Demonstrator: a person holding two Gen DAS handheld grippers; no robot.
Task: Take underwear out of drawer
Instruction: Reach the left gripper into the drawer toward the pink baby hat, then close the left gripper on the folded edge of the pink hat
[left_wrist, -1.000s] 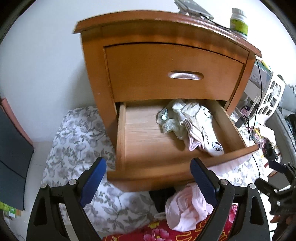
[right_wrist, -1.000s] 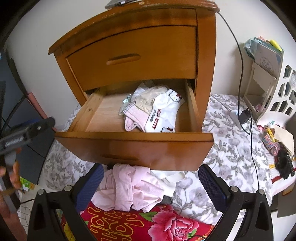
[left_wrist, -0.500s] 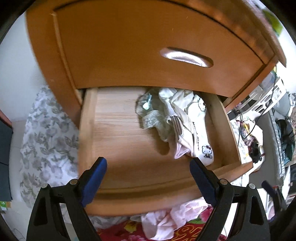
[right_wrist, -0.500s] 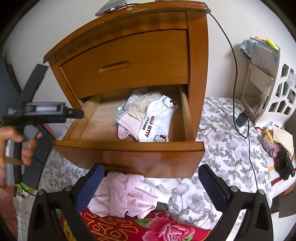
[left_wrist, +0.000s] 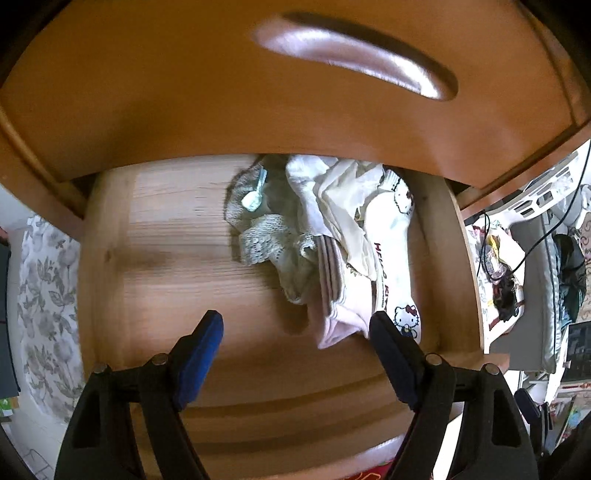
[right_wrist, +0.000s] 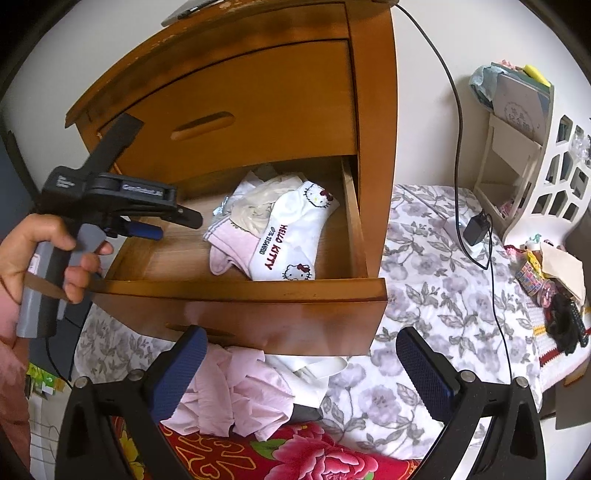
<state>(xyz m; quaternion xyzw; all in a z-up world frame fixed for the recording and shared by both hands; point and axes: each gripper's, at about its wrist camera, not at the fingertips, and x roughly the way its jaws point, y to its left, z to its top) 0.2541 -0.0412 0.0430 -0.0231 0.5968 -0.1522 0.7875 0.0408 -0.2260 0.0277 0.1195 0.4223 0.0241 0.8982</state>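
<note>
Vs a sec ago the left gripper (left_wrist: 295, 328) has dropped into the open drawer (right_wrist: 236, 291), jaws just narrowing but grasping nothing, underwear pile (left_wrist: 332, 240) at 1 o'clock of it, so grab looks imminent; right gripper (right_wrist: 299, 365) hangs released outside.

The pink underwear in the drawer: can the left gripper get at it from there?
Probably yes. The left gripper is open above the open drawer, nothing between it and the pink underwear.
</note>
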